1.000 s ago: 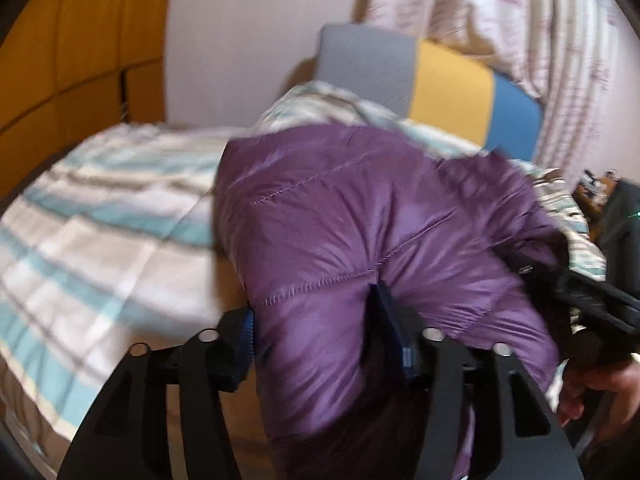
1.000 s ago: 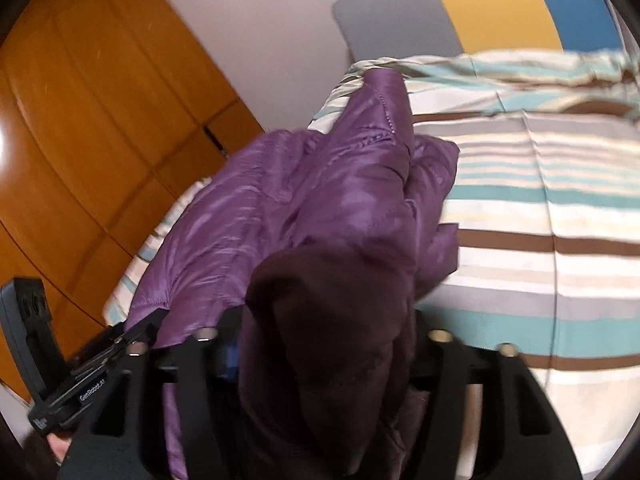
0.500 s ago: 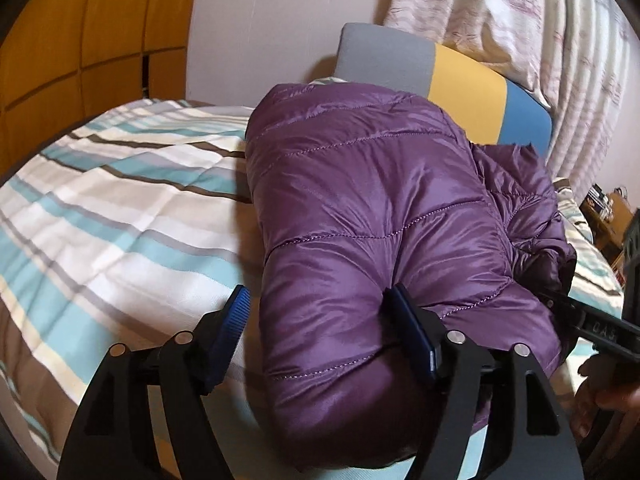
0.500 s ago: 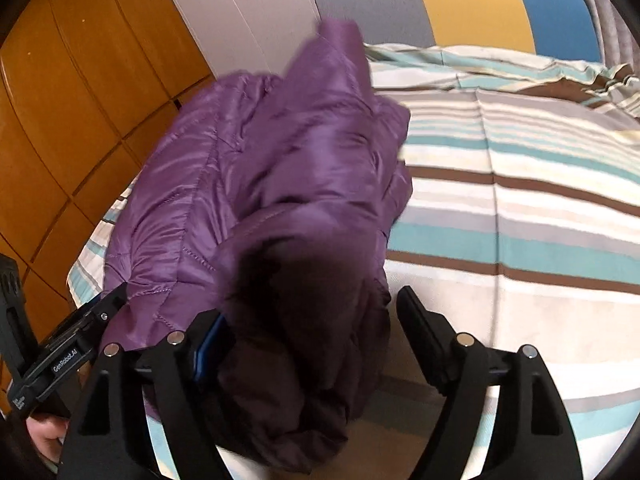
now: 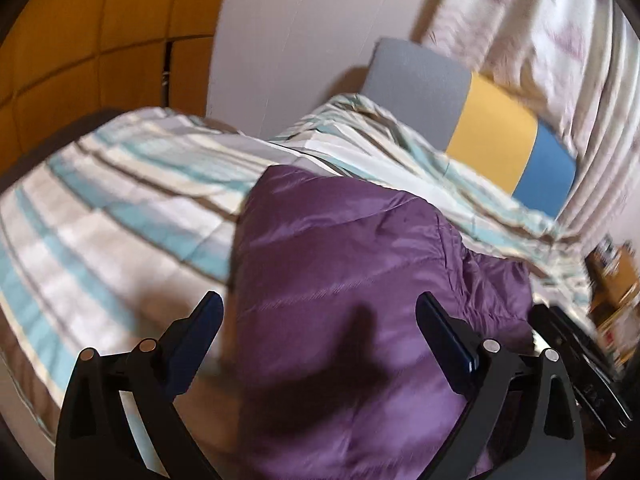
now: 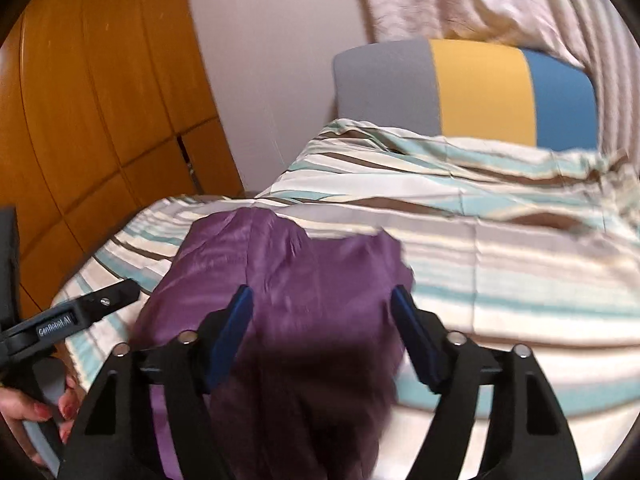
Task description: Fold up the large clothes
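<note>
A purple quilted puffer jacket lies bunched on the striped bed; it also shows in the right wrist view. My left gripper is open, its jaws wide apart over the jacket's near end without gripping it. My right gripper is open too, jaws spread over the jacket's other end. The left gripper's body shows at the left of the right wrist view, and the right gripper's body at the right edge of the left wrist view.
The bed has a white, teal and brown striped cover. A grey, yellow and blue headboard stands behind it. Wooden wardrobe panels are on the left, curtains at the back right. A cluttered stand sits at right.
Both grippers have let go of the jacket and opened wide. The jacket has dropped from held-up to lying on the bed, and both grippers have pulled back above it.
</note>
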Action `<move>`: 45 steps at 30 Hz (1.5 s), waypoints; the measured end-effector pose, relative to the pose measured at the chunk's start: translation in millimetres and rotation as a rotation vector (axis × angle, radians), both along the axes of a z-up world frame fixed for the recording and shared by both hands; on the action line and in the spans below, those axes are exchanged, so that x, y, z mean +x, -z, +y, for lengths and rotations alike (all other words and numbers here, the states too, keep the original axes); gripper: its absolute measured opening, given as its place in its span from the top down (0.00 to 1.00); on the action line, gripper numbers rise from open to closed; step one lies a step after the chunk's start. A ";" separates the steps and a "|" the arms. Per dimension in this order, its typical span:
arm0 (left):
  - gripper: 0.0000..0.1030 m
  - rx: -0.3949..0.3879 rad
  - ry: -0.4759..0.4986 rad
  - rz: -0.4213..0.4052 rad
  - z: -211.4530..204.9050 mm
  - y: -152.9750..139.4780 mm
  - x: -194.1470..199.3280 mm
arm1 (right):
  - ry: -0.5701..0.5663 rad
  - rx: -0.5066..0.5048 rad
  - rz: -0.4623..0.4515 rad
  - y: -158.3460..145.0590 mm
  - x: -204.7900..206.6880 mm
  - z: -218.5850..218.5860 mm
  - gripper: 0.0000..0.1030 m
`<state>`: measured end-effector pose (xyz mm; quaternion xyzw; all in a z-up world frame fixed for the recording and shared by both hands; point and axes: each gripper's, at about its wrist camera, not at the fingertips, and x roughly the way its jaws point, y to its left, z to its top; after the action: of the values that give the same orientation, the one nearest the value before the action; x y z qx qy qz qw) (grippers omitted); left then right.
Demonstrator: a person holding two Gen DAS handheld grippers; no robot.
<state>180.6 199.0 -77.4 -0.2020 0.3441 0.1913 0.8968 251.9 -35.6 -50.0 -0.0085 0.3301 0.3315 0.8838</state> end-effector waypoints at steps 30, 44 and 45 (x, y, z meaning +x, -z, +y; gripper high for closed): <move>0.03 0.186 0.038 0.101 -3.8 83.8 66.9 | 0.117 -0.169 0.043 104.9 53.0 51.4 0.47; 0.03 0.193 0.061 -0.011 -46.4 60.4 -19.4 | 0.094 -0.092 -0.008 70.8 -12.4 1.5 0.31; 0.03 0.188 0.058 -0.016 -48.3 62.5 -25.8 | 0.094 -0.087 -0.004 71.0 -18.3 -2.0 0.31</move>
<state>154.8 150.7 -139.9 -0.1083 0.3230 0.1953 0.9196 233.7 -37.7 -121.0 -0.0321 0.3424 0.2751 0.8978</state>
